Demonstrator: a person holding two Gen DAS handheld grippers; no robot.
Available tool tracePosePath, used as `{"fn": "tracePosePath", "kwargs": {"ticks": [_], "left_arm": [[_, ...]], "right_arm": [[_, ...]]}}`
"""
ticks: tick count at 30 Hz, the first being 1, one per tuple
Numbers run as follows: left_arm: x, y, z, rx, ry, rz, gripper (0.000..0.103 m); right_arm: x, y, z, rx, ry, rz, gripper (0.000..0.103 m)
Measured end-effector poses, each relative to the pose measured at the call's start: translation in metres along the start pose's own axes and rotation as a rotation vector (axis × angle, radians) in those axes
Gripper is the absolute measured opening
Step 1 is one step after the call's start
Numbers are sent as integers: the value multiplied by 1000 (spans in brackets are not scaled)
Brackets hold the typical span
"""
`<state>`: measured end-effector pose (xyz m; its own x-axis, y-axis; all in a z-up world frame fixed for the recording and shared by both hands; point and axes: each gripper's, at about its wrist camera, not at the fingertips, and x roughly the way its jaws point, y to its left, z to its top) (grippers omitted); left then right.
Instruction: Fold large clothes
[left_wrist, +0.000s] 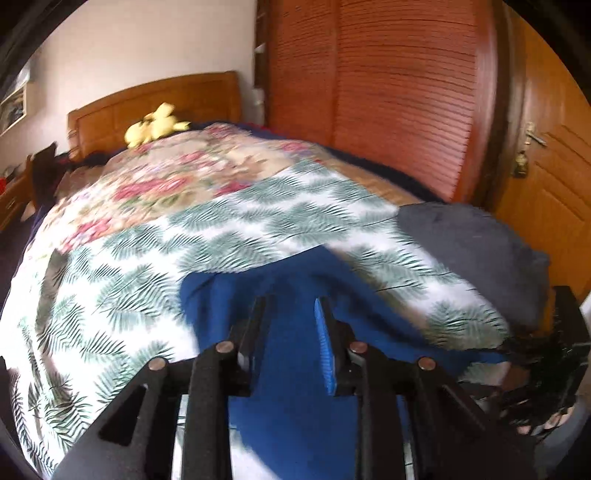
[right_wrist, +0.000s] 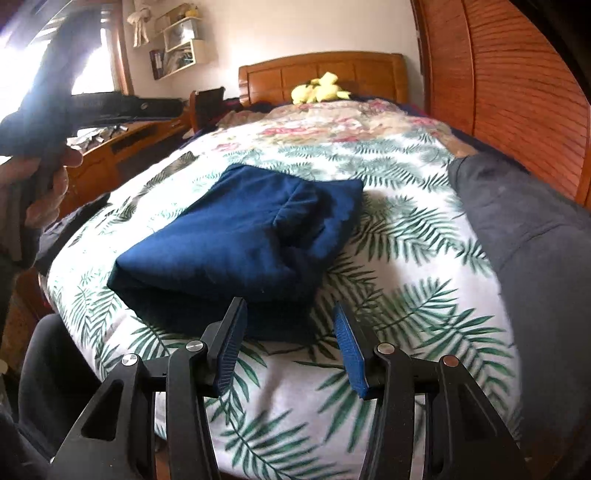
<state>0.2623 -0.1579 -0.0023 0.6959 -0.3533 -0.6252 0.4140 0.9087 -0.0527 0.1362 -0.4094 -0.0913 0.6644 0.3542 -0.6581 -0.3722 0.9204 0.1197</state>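
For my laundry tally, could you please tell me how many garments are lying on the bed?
2. A folded blue garment lies mid-bed on the leaf-print cover; a dark grey garment lies along the bed's wardrobe side. Others may be hidden beyond the frames.

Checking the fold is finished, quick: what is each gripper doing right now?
Left gripper: open, nothing pinched, over the blue garment.
Right gripper: open, empty.

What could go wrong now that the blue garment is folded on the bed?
1. The left hand-held gripper hangs open right over the blue garment; pulling away, a finger could catch the cloth and undo the fold.
2. The garment's near edge lies close to the right hand-held gripper, which could nudge it.
3. The grey garment nearby could get dragged in.
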Motion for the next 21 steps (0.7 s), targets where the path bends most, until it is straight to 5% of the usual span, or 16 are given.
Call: {"fn": "tracePosePath", "kwargs": {"ticks": [7,21], "left_arm": [[69,65,-20,-31,87,30,24],[187,122,-23,-118,239,40,34]], "right_arm": [[34,0,-2,74,34,-5,49],[57,-3,-7,185,75,-3,54]]}}
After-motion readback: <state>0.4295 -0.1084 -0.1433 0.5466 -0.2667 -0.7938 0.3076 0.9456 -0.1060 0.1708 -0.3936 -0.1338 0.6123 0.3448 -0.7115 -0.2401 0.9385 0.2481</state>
